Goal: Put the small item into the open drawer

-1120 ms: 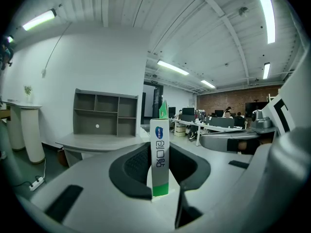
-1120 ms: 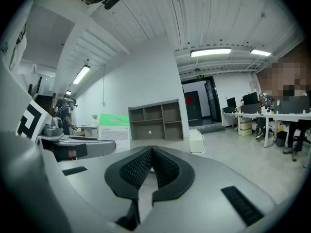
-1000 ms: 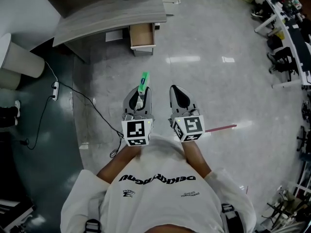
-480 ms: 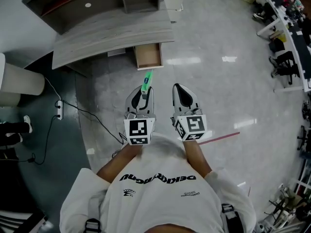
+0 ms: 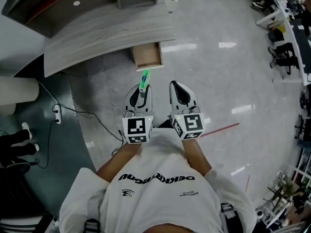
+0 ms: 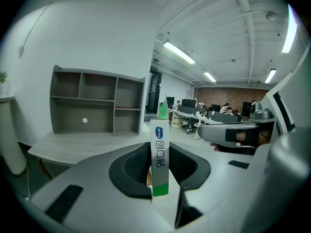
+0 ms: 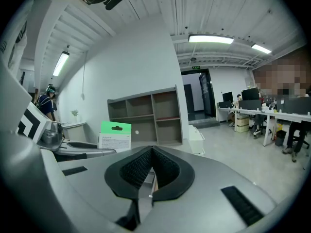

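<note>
The left gripper (image 5: 142, 89) is gripping the box (image 5: 144, 78), a thin white pack with a green end. In the left gripper view the box is standing upright between the jaws with both pads pressing on its flat sides. Its upper part is sticking up past the tips. In the head view the box is pointing toward 12 o'clock, away from the person's shirt (image 5: 155, 193).

The right gripper (image 5: 179, 88) is riding just beside the left one, at its 3 o'clock. Its jaws are closing on nothing; in the right gripper view the pads are meeting at the tips with nothing between them. That view is also catching the box at 9 o'clock, seen from its broad green-topped face.

The drawer (image 5: 147, 58) is sitting open at 12 o'clock from the grippers, pulled out from under the edge of the curved grey desk (image 5: 97, 33), and is showing a brown inside. The box is hanging above the floor (image 5: 218, 72), near the drawer's front but apart from it. A grey shelf (image 6: 97, 106) is standing on the desk against the white wall.

A black cable (image 5: 77, 113) is trailing over the floor at 9 o'clock from the grippers. A red line (image 5: 221, 128) is lying on the floor at 3 o'clock.
</note>
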{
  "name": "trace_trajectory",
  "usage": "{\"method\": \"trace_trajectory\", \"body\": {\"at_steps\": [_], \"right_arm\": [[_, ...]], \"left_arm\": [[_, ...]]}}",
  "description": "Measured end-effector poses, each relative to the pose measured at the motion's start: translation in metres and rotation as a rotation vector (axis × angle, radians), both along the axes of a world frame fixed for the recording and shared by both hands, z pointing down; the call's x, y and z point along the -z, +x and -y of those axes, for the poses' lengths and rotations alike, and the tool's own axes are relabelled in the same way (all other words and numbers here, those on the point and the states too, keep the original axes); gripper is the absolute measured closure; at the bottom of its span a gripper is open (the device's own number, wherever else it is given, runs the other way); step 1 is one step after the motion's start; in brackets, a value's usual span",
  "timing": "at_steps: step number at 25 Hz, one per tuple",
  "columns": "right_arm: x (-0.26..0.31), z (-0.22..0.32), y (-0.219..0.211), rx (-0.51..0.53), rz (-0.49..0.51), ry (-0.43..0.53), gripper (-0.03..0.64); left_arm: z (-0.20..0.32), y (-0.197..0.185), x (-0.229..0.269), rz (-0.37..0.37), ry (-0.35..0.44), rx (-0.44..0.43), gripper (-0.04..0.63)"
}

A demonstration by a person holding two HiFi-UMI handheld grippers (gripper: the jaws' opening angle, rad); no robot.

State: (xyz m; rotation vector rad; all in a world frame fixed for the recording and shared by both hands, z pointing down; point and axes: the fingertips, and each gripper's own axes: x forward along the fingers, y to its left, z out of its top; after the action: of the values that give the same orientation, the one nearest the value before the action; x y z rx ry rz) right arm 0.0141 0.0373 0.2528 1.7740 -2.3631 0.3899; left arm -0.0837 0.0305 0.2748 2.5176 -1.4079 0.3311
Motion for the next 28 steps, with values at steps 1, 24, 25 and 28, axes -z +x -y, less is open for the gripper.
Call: {"method": "trace_trajectory", "body": {"at_steps": [1, 24, 25, 28], "right_arm": [[-0.004, 0.002, 0.002, -0.001, 0.0, -0.009, 0.588], [-0.15, 0.074, 0.031, 0.123, 0.066, -0.231, 0.588], [-0.156, 0.077, 0.03, 0.124, 0.069, -0.237, 0.588], [-0.172, 0.082, 0.027, 0.131, 0.071, -0.253, 0.588]], "left_arm": [[0.001, 0.003, -0.004, 0.001, -0.012, -0.004, 0.497], [0.062, 0.035, -0.152, 0.111, -0.222, 0.095, 0.497], [0.064, 0.035, -0.158, 0.112, -0.229, 0.098, 0.497], [0.072, 0.036, -0.174, 0.108, -0.245, 0.103, 0.497]]}}
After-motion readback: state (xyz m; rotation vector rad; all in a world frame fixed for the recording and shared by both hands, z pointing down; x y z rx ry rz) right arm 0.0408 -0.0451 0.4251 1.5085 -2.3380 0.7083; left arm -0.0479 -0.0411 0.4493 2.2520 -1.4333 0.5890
